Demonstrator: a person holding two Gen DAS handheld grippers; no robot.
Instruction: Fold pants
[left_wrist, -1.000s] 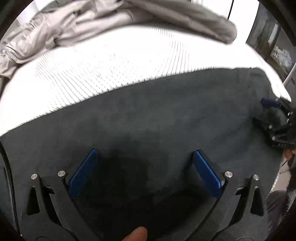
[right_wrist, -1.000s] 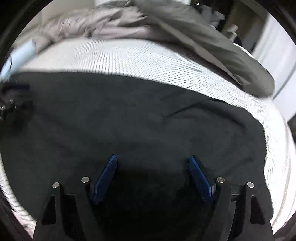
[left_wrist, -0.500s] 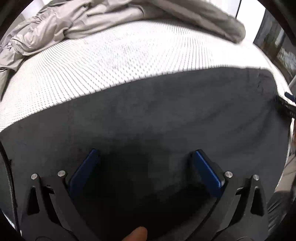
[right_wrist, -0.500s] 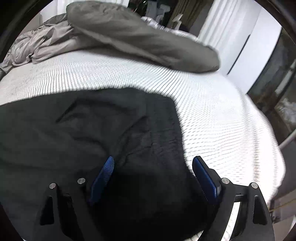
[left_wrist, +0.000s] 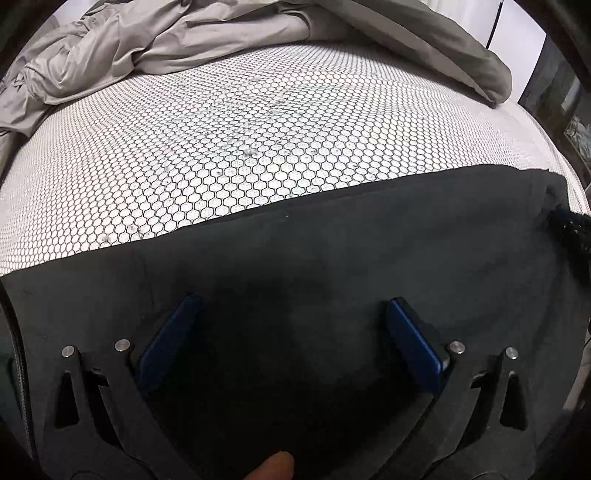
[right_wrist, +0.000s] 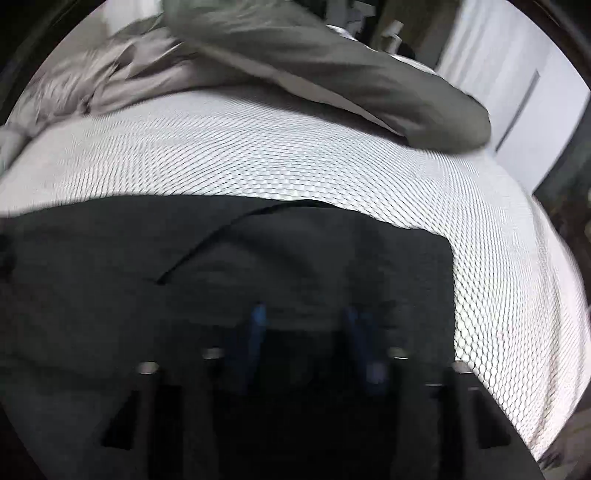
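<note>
Jaws: left gripper (left_wrist: 291, 332) wide; right gripper (right_wrist: 306, 332) narrowed since, over pants (left_wrist: 332, 258).

Your left gripper (left_wrist: 291, 321) has black angular arms with triangular cutouts, silver screw heads and blue finger pads (left_wrist: 413, 343). Your right gripper (right_wrist: 306, 332), blurred, shows the same.

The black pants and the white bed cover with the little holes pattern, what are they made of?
The black pants look like soft, matte woven or brushed cloth: no shine, gentle creases, lint specks. The white honeycomb-patterned bed cover looks like a mesh or quilted fabric, with dark lines outlining small cells; whether those are real holes or print is unclear.
</note>
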